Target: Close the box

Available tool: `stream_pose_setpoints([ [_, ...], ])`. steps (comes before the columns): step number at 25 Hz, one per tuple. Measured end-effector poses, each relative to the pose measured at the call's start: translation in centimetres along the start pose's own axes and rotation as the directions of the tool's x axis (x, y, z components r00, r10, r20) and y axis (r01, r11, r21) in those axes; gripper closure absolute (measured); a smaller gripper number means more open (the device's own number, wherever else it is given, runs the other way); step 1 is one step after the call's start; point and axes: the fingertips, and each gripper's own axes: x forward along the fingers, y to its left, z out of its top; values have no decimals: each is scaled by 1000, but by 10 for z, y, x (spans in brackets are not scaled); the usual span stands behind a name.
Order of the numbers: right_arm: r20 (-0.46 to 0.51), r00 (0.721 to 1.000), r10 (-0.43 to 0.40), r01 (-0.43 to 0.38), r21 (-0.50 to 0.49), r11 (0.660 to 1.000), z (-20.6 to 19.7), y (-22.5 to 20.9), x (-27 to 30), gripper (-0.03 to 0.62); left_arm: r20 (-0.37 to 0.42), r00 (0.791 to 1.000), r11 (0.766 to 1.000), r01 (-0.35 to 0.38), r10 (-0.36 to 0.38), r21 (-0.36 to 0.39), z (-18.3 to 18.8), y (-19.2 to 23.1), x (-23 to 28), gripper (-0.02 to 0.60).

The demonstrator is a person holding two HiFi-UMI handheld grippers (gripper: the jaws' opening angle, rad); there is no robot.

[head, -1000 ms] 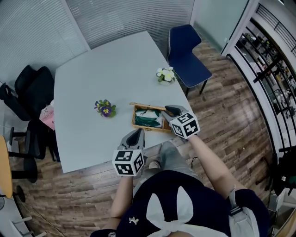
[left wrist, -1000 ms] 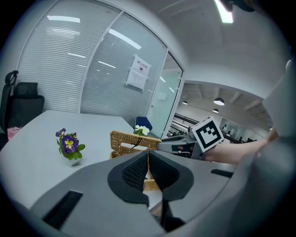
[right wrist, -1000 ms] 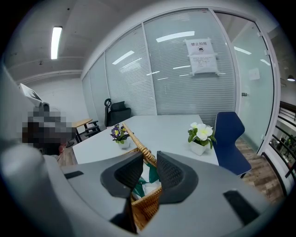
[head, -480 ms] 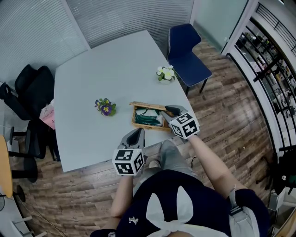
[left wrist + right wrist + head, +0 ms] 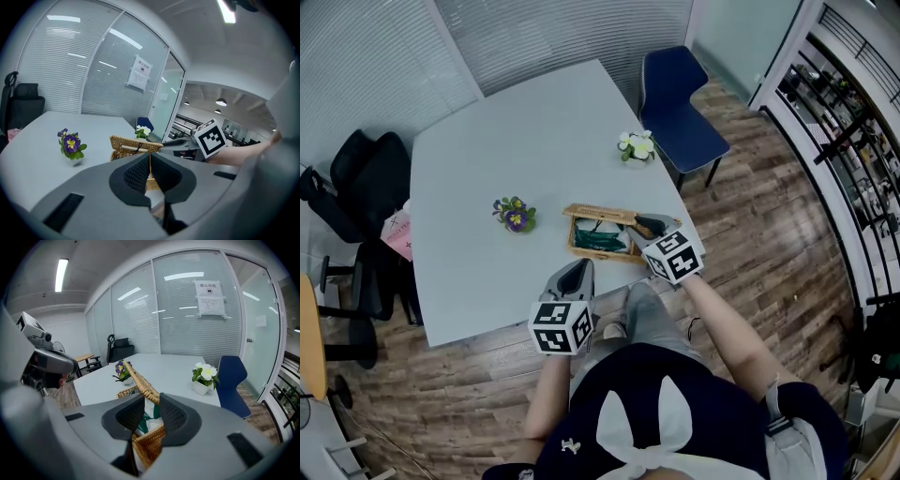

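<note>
A wicker box [image 5: 602, 246] stands near the front edge of the pale table [image 5: 516, 122], with green and white contents [image 5: 149, 416] showing inside. Its wicker lid [image 5: 598, 213] stands raised along the far side. My right gripper [image 5: 649, 225] is at the box's right end, and the lid's rim [image 5: 138, 380] runs between its jaws, which are shut on it. My left gripper [image 5: 577, 273] hovers at the table's front edge, left of the box and short of it. Its pads meet with nothing between them, and the box [image 5: 133, 145] lies beyond its tips.
A small pot of purple flowers [image 5: 515, 217] sits left of the box, and a pot of white flowers [image 5: 636, 149] stands further back on the right. A blue chair [image 5: 677, 103] is beyond the table's right corner, and a black office chair [image 5: 361, 178] is at the left.
The right gripper has shifted slightly with the lid's rim between its jaws. The left gripper has stayed where it was.
</note>
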Motion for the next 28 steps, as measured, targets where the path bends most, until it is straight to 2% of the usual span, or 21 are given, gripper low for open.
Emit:
stream_pose_setpoints([
  [28,-56,998,-27,20,-117,993,-18,22,-1,482,-22,1000,1000,-7,7,-13,-13,4,-8,555],
])
